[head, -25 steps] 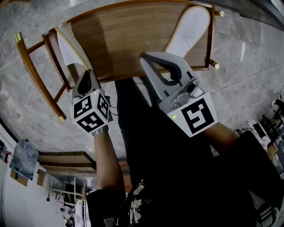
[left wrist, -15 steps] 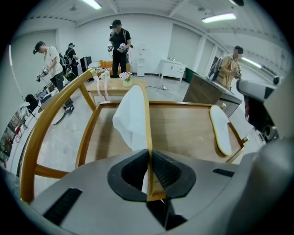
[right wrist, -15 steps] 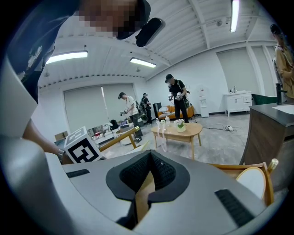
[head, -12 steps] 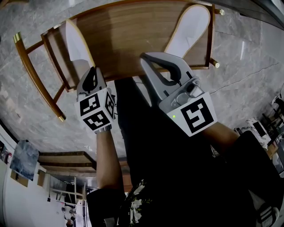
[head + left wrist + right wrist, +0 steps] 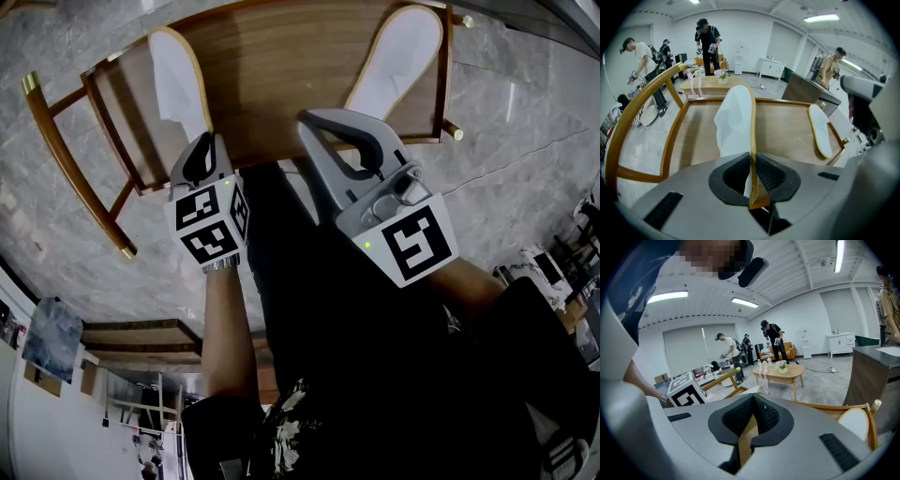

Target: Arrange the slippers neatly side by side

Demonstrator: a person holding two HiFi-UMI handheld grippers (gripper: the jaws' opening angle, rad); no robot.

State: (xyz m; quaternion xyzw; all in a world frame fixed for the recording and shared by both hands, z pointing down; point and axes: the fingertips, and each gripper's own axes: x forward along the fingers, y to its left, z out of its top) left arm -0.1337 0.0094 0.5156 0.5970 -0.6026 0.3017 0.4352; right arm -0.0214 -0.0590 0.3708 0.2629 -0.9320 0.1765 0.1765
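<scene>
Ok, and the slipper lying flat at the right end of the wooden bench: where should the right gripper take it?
Probably its near end, pinching the thin tan-edged sole from the person's side. The right slipper lies flat on the bench with that end toward the shut right gripper.
</scene>
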